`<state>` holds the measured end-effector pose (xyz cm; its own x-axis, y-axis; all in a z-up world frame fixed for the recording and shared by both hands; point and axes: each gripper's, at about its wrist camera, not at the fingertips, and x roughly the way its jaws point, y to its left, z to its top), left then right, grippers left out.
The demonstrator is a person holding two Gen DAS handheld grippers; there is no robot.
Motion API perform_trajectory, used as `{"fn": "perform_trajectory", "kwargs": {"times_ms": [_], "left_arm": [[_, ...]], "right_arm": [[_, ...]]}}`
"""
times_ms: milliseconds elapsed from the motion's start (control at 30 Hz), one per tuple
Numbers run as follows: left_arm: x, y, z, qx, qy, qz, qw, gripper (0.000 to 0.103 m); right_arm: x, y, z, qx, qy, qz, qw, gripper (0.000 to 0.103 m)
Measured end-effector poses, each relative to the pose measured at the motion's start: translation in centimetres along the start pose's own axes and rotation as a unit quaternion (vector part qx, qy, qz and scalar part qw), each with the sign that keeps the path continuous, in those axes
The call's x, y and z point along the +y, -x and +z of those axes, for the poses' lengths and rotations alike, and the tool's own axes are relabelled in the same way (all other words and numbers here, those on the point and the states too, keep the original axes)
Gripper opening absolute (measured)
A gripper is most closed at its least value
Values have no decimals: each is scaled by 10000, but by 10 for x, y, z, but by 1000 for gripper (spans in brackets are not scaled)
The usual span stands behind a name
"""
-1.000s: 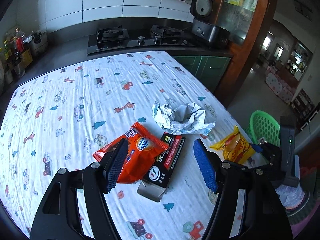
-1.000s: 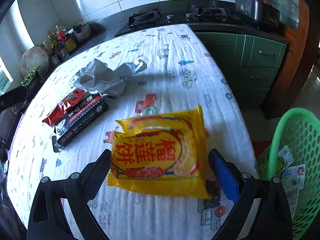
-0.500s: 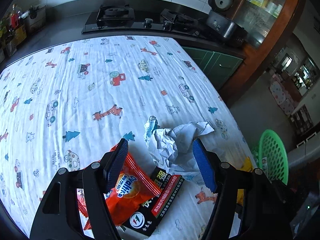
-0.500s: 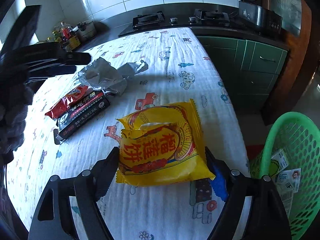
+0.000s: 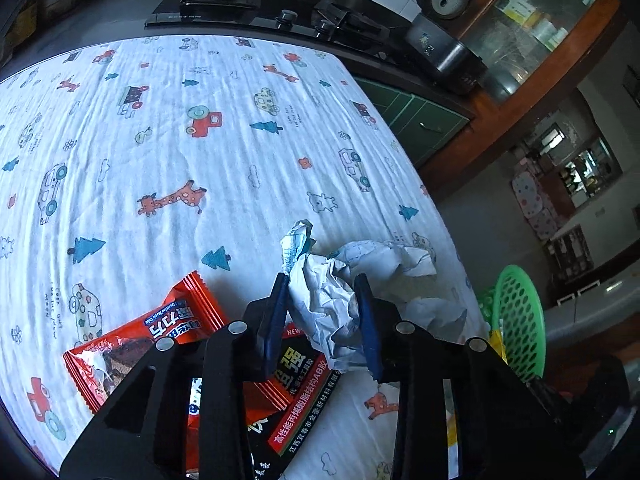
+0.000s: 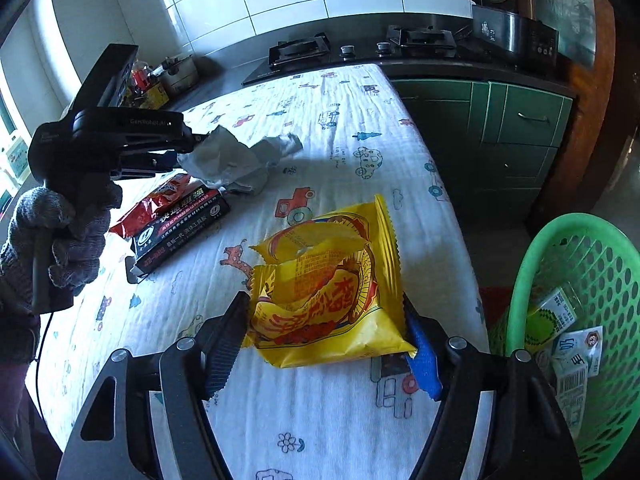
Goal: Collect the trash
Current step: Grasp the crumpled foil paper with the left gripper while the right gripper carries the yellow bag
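Yellow snack bag (image 6: 332, 300) near table edge by green basket (image 6: 576, 320), crumpled, torn end tilted away from camera.
Right gripper (image 6: 324, 344) closing, pads pressing bag's two sides.
Left gripper (image 5: 324, 320) closing on crumpled paper (image 5: 332, 296), wad between narrowed pads.
Right view alone shows gloved hand (image 6: 60, 240); left view shows orange wrapper (image 5: 148, 328) and black box (image 5: 304, 396) beneath gripper.

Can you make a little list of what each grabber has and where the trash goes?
left gripper: jaws closing on the crumpled paper
right gripper: jaws closing on the yellow wrapper
on the table: red wrapper, partly under the black box
bin: green basket beside the table, some scraps already inside
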<state>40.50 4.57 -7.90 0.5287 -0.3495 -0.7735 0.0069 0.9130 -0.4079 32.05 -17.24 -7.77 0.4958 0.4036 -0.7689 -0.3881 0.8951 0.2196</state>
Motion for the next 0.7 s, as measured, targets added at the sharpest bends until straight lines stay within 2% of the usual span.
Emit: {"fn": "perform_trajectory", "kwargs": {"times_ms": [400, 700], "left_arm": [[-29, 44, -11, -368, -363, -172, 9985, 27], [-82, 67, -25, -506, -886, -480, 9936, 27]], "right_arm": [[-10, 31, -9, -243, -201, 47, 9995, 68], [-50, 67, -17, -433, -501, -315, 9973, 68]]}}
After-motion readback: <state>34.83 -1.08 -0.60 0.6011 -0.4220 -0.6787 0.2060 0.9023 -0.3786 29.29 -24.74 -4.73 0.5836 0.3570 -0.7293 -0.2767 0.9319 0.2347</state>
